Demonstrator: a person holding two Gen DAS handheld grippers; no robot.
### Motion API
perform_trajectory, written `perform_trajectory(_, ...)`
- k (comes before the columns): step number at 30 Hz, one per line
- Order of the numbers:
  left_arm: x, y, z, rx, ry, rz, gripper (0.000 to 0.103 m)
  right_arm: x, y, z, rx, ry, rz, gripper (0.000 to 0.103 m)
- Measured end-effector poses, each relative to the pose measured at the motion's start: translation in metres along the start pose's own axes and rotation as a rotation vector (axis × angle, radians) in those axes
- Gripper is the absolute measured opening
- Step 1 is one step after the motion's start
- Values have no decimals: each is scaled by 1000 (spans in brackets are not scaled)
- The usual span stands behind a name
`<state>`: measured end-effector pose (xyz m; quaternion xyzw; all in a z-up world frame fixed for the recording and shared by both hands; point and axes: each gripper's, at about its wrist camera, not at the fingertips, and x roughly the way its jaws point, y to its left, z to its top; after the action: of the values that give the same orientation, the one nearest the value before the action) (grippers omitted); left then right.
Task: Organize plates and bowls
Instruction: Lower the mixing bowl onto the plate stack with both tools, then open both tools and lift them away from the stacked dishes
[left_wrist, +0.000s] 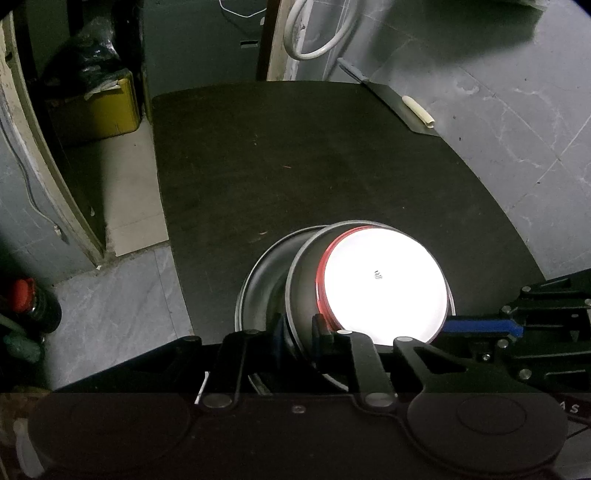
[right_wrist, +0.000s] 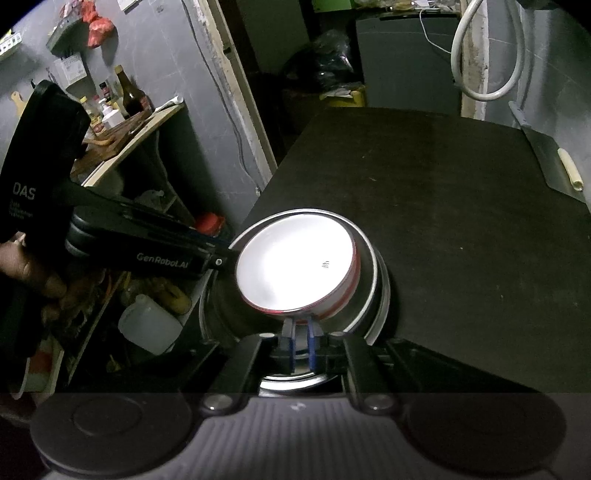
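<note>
From the left wrist, the left gripper (left_wrist: 299, 332) pinches the rim of a tilted steel bowl (left_wrist: 301, 284). A white bowl with a red rim (left_wrist: 384, 284) sits inside it, over a steel plate (left_wrist: 258, 280) on the dark table (left_wrist: 295, 155).

From the right wrist, the right gripper (right_wrist: 301, 334) is pressed nearly together, maybe on the white bowl's near edge. The glare makes that hard to see.

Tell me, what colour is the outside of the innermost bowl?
Red; the innermost bowl shows it best in the left wrist view.
</note>
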<state>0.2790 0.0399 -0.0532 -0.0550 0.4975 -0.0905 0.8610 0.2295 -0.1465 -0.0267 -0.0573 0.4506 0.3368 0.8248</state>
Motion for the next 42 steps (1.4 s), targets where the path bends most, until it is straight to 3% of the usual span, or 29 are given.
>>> perform_trajectory(11, -3, -2, -2, -3, -9, 13, 25, -5, -1, -3, 21, -20, -16, 16)
perform_trajectory(16, -6, -4, -3, -3, -15, 32, 33, -8, -3, -5, 38, -28, -26, 28)
perform_trajectory(30, -15, -4, -10, -27, -43, 104, 68, -16, -9, -8, 75, -59, -50, 50)
perform_trajectory(33, -20, -4, -13, -38, -56, 115, 81, -20, -10, -8, 84, -71, -55, 55)
perform_trajectory(42, -36, -3, -23, -96, -121, 140, 99, -33, -13, -14, 117, -117, -83, 72)
